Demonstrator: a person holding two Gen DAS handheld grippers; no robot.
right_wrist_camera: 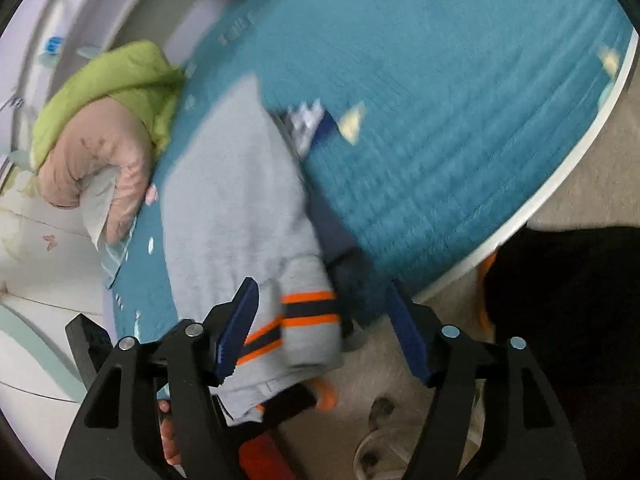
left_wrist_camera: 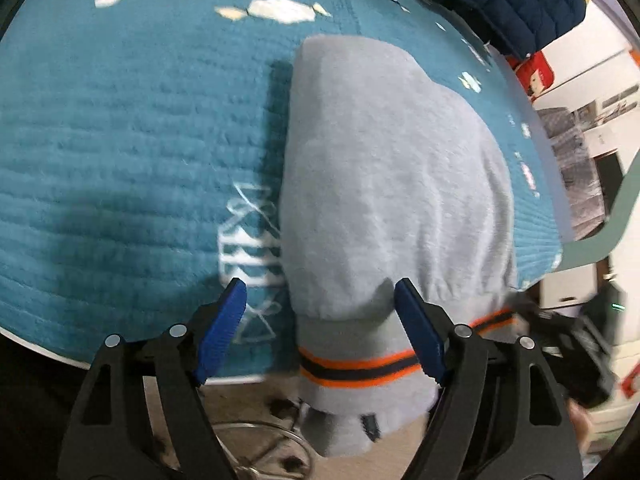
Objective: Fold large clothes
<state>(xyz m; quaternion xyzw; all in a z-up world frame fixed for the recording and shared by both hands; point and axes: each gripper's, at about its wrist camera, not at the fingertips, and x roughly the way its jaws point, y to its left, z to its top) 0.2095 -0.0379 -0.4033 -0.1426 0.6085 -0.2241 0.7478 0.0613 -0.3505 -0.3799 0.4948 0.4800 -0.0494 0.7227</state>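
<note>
A light grey fleece garment [left_wrist_camera: 384,184] with an orange and navy striped hem lies folded on the teal quilted bed cover [left_wrist_camera: 132,152], its hem hanging over the near edge. My left gripper [left_wrist_camera: 320,328] is open, its blue fingers on either side of the hem without touching it. In the right wrist view the same garment [right_wrist_camera: 236,204] lies over the cover's edge [right_wrist_camera: 440,120]. My right gripper [right_wrist_camera: 324,332] is open, with the striped hem between its fingers.
A navy puffer jacket with yellow lining [left_wrist_camera: 508,0] lies at the far right of the bed. A green garment [right_wrist_camera: 116,76] and a pink one [right_wrist_camera: 96,156] lie at the bed's left. Beige floor [right_wrist_camera: 580,196] lies beyond the bed's white rim.
</note>
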